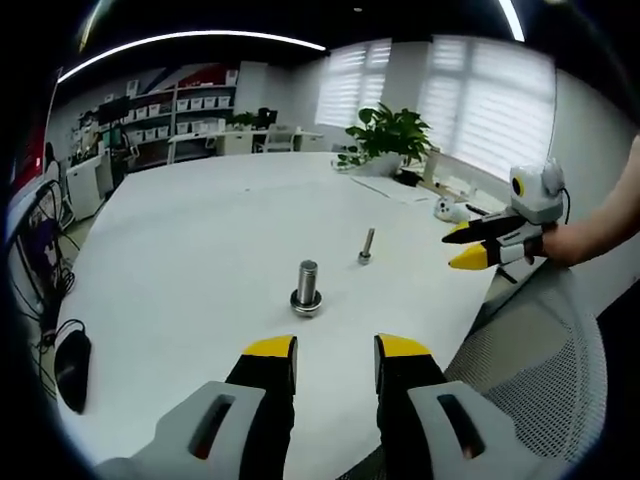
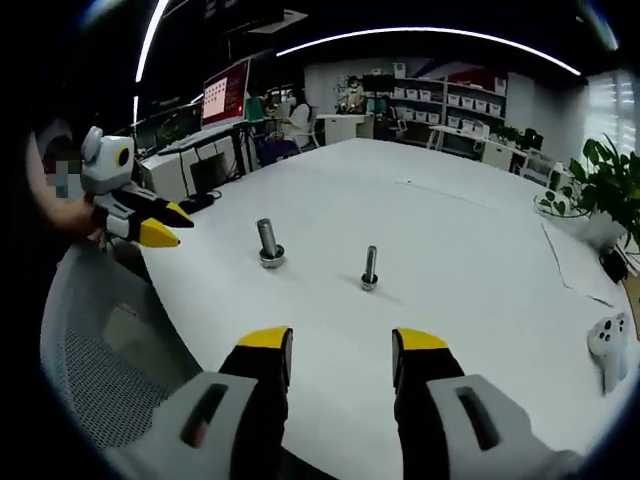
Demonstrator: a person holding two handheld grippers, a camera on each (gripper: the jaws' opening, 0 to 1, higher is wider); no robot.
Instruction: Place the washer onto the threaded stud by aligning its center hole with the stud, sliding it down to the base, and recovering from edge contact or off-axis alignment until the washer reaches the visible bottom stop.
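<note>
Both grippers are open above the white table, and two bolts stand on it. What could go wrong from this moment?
1. The thick stud and the thin stud stand upright and unsupported on the table; an off-axis touch could tip either.
2. The left gripper and the right gripper are both open and empty, and I cannot make out a loose washer, so the wrong part may be picked.

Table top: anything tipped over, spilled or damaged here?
Nothing stands out. The thick stud and the thinner bolt both stand upright and apart on the white table; both tools hang open, short of them.
</note>
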